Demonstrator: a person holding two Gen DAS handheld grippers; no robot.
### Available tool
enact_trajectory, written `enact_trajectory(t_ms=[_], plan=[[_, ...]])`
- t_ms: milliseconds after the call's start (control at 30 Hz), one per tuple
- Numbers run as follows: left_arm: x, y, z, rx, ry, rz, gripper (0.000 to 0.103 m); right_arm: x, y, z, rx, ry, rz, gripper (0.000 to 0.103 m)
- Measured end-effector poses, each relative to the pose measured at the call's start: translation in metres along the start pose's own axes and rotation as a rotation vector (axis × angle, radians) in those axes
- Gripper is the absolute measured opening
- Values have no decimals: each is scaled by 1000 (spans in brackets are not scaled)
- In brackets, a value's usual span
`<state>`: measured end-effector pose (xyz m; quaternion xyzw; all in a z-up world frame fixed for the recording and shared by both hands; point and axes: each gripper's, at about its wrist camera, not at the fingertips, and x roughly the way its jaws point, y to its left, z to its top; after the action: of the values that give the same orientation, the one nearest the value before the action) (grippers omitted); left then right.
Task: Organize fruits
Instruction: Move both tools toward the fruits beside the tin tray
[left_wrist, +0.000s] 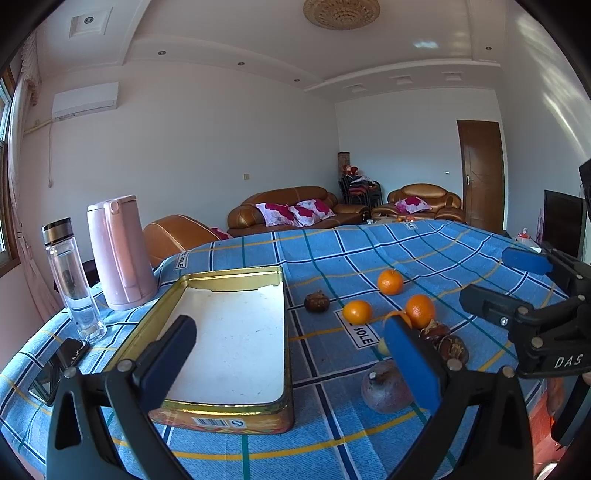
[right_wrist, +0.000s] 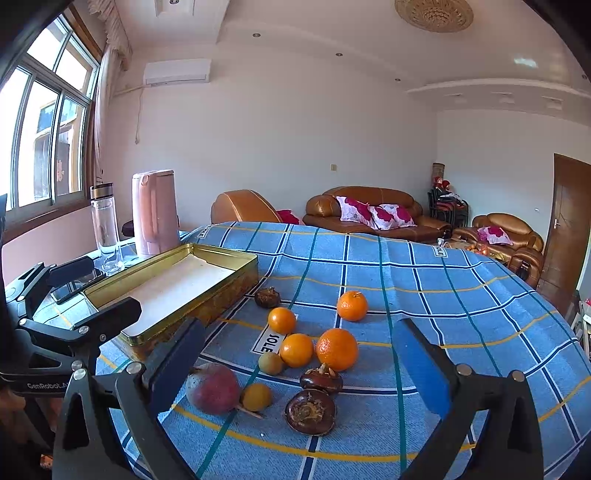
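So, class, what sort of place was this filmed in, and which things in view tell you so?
Most likely a home living room: brown leather sofas with floral cushions, a wall air conditioner, and a checked tablecloth holding loose fruit beside a pink kettle.

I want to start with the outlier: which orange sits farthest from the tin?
The orange alone at the back right, toward the sofas; the other three oranges cluster nearer the tin.
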<state>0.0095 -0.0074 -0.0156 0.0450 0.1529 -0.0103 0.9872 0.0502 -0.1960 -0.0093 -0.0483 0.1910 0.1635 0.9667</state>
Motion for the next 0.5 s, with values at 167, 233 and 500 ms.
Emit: enact_trajectory(t_ms=[167,233,500], plan=[[0,0,0,0,1,1,103,1,-1,0,4,3,-1,102],[1,0,-1,0,2,0,103,1,-1,0,4,3,-2,102],[1,0,-2,2,3,1,103,2,-2,-4,8,8,-2,102]])
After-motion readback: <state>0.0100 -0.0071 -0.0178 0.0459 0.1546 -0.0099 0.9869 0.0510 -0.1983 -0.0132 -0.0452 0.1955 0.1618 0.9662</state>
